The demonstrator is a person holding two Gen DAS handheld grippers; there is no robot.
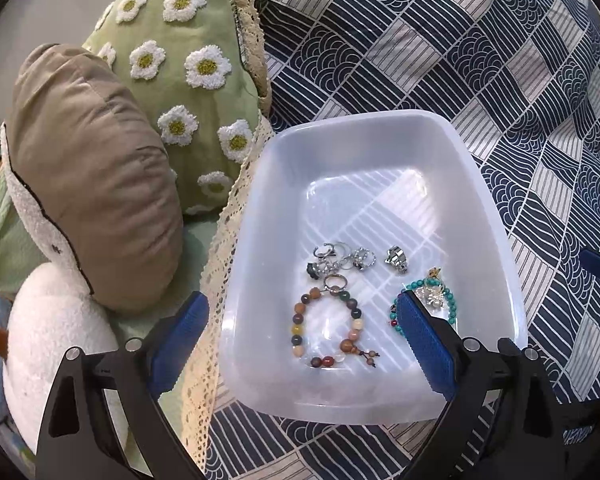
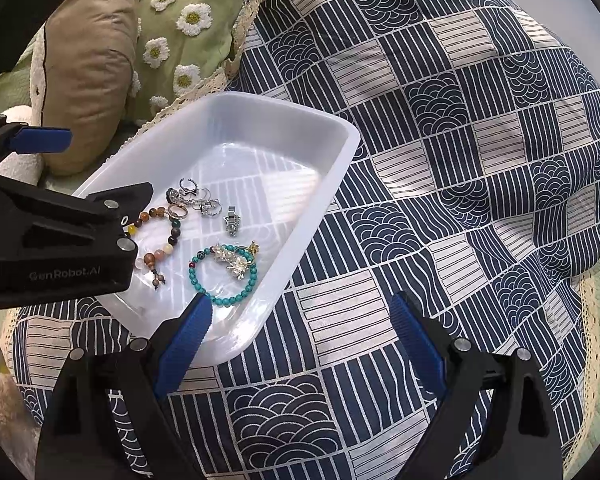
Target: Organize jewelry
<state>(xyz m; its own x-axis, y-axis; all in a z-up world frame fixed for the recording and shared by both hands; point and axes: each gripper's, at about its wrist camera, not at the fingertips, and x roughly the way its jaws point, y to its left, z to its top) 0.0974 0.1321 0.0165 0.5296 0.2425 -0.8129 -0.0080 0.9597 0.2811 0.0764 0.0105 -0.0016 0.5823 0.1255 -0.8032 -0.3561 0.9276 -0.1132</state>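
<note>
A translucent white plastic tray lies on a patterned bedspread. In it lie a multicoloured bead bracelet, a turquoise bead bracelet with a pearl brooch on it, a heap of silver rings and a small silver charm. My left gripper is open and empty, straddling the tray's near left wall; it also shows in the right wrist view. My right gripper is open and empty at the tray's near right corner.
The navy and white patterned bedspread covers the surface. A green daisy pillow, a tan cushion and a white plush toy crowd the tray's left side.
</note>
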